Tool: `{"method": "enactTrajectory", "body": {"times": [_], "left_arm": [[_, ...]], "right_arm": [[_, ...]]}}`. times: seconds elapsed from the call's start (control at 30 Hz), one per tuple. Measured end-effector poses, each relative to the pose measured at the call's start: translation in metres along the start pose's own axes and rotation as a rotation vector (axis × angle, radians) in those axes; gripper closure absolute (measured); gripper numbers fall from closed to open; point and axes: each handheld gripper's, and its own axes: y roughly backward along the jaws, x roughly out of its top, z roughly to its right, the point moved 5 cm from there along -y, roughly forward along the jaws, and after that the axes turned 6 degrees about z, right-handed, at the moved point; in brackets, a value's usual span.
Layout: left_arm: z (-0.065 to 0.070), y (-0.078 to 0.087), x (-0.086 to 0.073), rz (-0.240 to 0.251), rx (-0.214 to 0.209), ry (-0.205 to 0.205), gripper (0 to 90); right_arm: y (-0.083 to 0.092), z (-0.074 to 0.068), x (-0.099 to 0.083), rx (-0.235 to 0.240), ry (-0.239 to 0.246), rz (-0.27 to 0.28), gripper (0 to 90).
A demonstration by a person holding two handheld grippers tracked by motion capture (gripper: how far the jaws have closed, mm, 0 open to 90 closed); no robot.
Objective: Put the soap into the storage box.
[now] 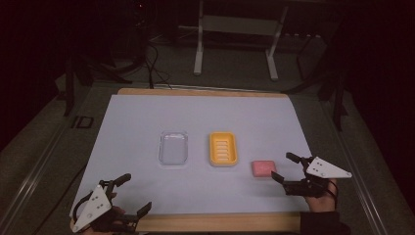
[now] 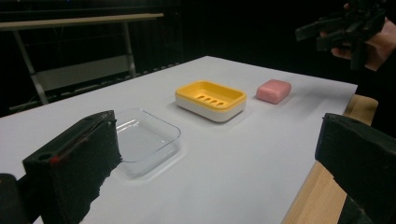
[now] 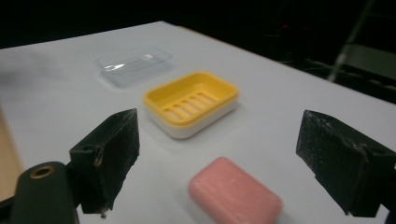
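Note:
A pink bar of soap [image 1: 264, 168] [image 2: 274, 90] [image 3: 235, 193] lies flat on the white table sheet [image 1: 205, 117]. Left of it stands a yellow soap dish [image 1: 223, 149] [image 2: 211, 99] [image 3: 190, 101] with a slotted bottom on a white base. Further left sits a clear plastic lid [image 1: 173, 147] [image 2: 142, 138] [image 3: 133, 64]. My right gripper [image 1: 285, 167] [image 3: 219, 154] hovers open just right of the soap, with the soap lying ahead between its jaws, untouched. My left gripper [image 1: 132, 193] [image 2: 219, 154] stands open over the table's near left edge, nothing between its jaws.
A wooden table edge [image 1: 220, 221] runs along the near side under the sheet. Behind the table stand a white metal frame [image 1: 235, 29] and dark stands with cables on the floor [image 1: 151, 63].

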Motion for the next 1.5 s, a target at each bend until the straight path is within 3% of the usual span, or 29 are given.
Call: {"method": "enactTrajectory", "body": {"times": [0.17,0.2,0.33,0.57,0.63,0.73,0.83,0.93,1.2,1.23,1.27,1.4,1.5], "left_arm": [[0.000,-0.002,-0.001,-0.005,0.000,-0.003,0.2],[0.000,-0.002,-0.001,-0.002,0.003,-0.004,0.2],[0.000,-0.001,-0.001,-0.001,0.004,-0.003,0.2],[0.001,-0.002,-0.002,-0.008,-0.007,-0.001,0.2],[0.002,-0.002,-0.002,-0.009,-0.007,-0.002,0.2],[0.002,-0.003,-0.002,-0.010,-0.007,-0.001,0.2],[0.001,-0.002,-0.002,-0.011,-0.004,-0.003,0.2],[0.001,-0.003,-0.002,-0.016,-0.001,-0.005,0.2],[0.002,-0.004,-0.003,-0.031,0.007,-0.019,0.2],[0.002,-0.004,-0.004,-0.034,0.008,-0.021,0.2],[0.002,-0.004,-0.004,-0.036,0.008,-0.021,0.2],[0.002,-0.004,-0.004,-0.040,0.012,-0.026,0.2],[0.002,-0.004,-0.004,-0.042,0.012,-0.028,0.2]], "right_arm": [[-0.001,0.003,0.001,-0.021,-0.022,0.026,12.3],[-0.004,0.002,0.001,-0.022,0.007,0.015,11.6],[-0.007,0.000,0.002,-0.002,0.014,0.002,11.6],[-0.021,-0.009,0.002,0.112,0.124,-0.107,13.0],[-0.024,-0.011,0.000,0.148,0.126,-0.150,13.1],[-0.027,-0.009,0.000,0.155,0.148,-0.187,13.1],[-0.028,-0.003,0.002,0.113,0.146,-0.210,13.1],[-0.028,0.005,0.003,0.024,0.080,-0.263,13.1],[-0.025,0.011,0.004,-0.056,0.029,-0.348,13.0],[-0.024,0.013,0.002,-0.080,-0.008,-0.389,13.3],[-0.024,0.014,0.001,-0.087,-0.011,-0.399,13.4],[-0.025,0.021,-0.005,-0.186,-0.093,-0.511,15.0],[-0.024,0.025,-0.012,-0.233,-0.192,-0.601,18.7]]}}
